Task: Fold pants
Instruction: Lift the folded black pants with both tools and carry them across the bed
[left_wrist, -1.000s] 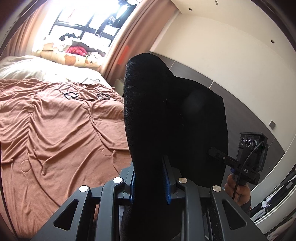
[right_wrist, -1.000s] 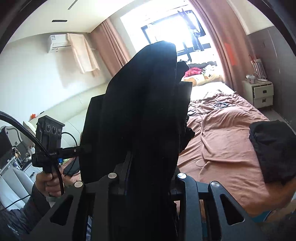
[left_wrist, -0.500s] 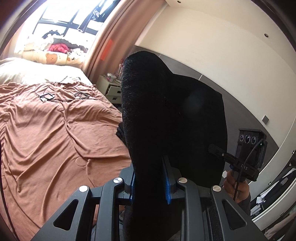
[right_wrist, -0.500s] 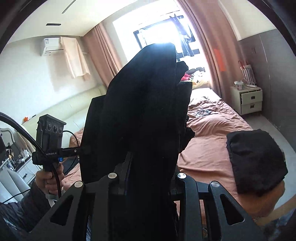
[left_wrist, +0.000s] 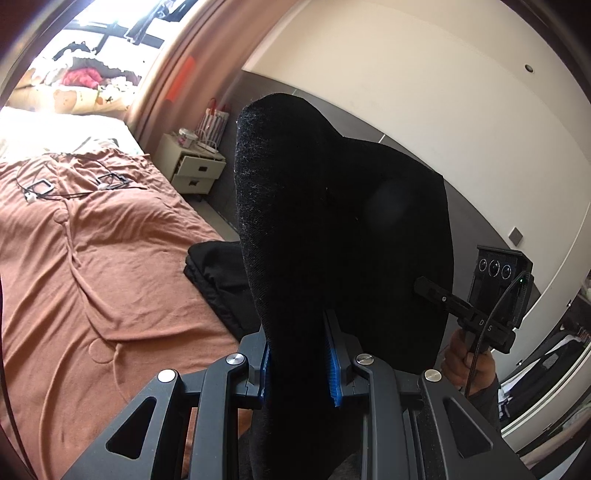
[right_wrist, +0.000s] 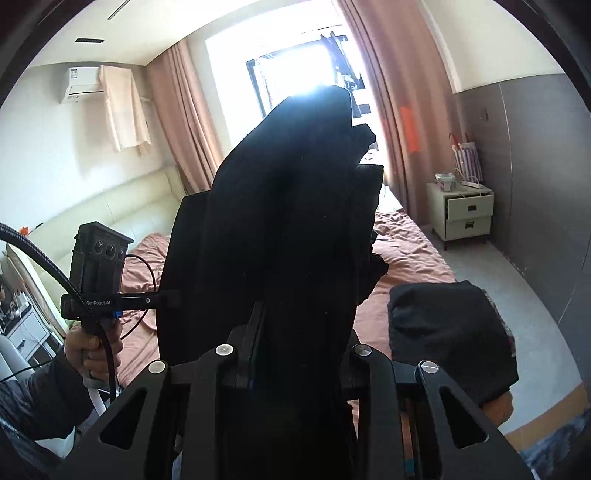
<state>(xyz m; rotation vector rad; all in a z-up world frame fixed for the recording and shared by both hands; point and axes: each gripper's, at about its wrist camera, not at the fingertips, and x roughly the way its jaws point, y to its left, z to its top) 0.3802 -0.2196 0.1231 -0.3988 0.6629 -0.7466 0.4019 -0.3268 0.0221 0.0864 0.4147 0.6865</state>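
Nearest the lens in the left wrist view, the left gripper (left_wrist: 299, 363) has its blue-padded jaws pinched on a thick fold of the black pants (left_wrist: 332, 229), which rise from 6 o'clock to the frame's centre and spread toward 3 o'clock. In the right wrist view the right gripper (right_wrist: 295, 354) likewise clamps a bunched fold of the same pants (right_wrist: 295, 206), which stand upright from 6 o'clock toward 12 o'clock. The garment hangs in the air, stretched between the two tools above the bed. At 4 o'clock in the left view, the person's right hand (left_wrist: 469, 362) grips the other tool's handle; at 8 o'clock in the right view, the left hand (right_wrist: 92, 350) does the same. Beyond, a folded pile of black clothes (right_wrist: 447, 332) lies at the edge of the bed's brown sheet (left_wrist: 92, 258), at 4 o'clock in the right view. Farther back stand a cream nightstand (right_wrist: 467, 214) at 3 o'clock, pink curtains (right_wrist: 177, 122), and the bright window (right_wrist: 295, 74) at 12 o'clock.
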